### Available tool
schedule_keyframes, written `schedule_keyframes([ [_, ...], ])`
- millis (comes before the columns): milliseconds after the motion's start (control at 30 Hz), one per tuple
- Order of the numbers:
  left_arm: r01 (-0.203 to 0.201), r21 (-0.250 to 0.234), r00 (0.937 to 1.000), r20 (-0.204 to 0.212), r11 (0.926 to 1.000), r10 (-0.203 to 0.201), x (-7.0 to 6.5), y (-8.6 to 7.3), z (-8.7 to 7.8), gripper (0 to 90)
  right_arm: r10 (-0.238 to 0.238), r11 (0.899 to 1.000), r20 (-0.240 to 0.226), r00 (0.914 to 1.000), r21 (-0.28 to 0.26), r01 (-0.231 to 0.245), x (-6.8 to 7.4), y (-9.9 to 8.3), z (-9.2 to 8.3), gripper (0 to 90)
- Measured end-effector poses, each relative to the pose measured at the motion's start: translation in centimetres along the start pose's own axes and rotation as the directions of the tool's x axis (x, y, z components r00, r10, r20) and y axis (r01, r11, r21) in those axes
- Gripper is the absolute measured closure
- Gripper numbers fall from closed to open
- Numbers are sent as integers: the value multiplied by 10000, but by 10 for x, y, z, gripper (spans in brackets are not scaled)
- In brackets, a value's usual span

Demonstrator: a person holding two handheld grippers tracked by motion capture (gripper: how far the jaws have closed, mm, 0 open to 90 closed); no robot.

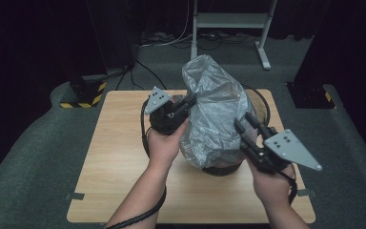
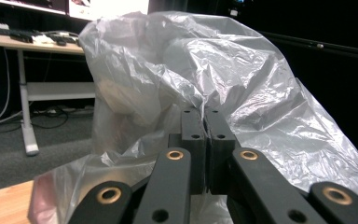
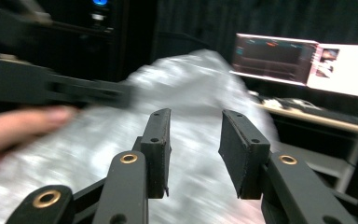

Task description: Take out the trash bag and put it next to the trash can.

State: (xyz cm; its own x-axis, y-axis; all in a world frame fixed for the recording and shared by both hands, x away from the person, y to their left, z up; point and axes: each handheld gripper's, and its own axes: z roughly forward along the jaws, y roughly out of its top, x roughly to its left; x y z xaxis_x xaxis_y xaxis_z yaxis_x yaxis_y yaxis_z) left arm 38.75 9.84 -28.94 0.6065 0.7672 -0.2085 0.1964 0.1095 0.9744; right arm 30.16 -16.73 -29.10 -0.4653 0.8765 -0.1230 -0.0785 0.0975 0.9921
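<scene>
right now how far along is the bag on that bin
Done: the grey plastic bag is draped over the dark bin on the table. In hand: the left tool is shut on the bag, and the right tool is open beside it. Left: the bag is bunched, not seated.

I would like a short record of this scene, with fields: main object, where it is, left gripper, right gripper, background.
main object: crinkled translucent grey plastic bag over a dark round object
where it is: on the wooden table, right of centre
left gripper: jaws shut, pinching the bag's film
right gripper: jaws open, pointing at the bag, image blurred
background: dark room, grey carpet, a desk frame behind
</scene>
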Motion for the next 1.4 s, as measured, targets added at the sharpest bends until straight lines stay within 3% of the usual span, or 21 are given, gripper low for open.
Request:
schedule_keyframes([
  [167,-101,-146,9999,-12,9998,101,0,1,0,890,74,9995,964,9953,299,-103,-36,-13,-16,601],
  [300,-156,-381,9999,41,9992,158,-1,4,0,892,93,9968,1487,9888,774,-210,-57,-31,-24,576],
  [533,-477,-699,9987,160,9964,489,-8,10,-2,894,59,9816,1946,9809,1859,-427,-68,-76,-23,477],
  [800,-690,-1092,9970,276,9916,724,-13,19,-3,895,209,9569,2005,9795,2799,-777,-74,-134,-14,293],
  [900,-762,-1376,9962,309,9875,812,-16,22,-6,896,403,9436,2097,9769,3137,-1063,-77,-152,-12,241],
  [1100,-871,-1693,9950,327,9817,939,-18,26,-8,896,614,9075,2246,9725,3931,-1481,-86,-185,-9,180],
  [1233,-955,-1891,9940,346,9773,1038,-19,31,-10,897,603,8673,2447,9677,4670,-1721,-90,-203,-4,166],
  [1300,-1077,-2166,9921,396,9703,1189,-22,36,-12,897,625,8573,2429,9680,4835,-1766,-93,-209,-3,159],
  [1333,-1077,-2166,9921,396,9703,1189,-22,36,-12,897,720,8520,2491,9658,4881,-1895,-94,-212,-3,159],
  [1400,-1224,-2406,9898,419,9629,1363,-25,42,-14,898,860,8385,2668,9599,5009,-2143,-97,-216,-3,159],
])
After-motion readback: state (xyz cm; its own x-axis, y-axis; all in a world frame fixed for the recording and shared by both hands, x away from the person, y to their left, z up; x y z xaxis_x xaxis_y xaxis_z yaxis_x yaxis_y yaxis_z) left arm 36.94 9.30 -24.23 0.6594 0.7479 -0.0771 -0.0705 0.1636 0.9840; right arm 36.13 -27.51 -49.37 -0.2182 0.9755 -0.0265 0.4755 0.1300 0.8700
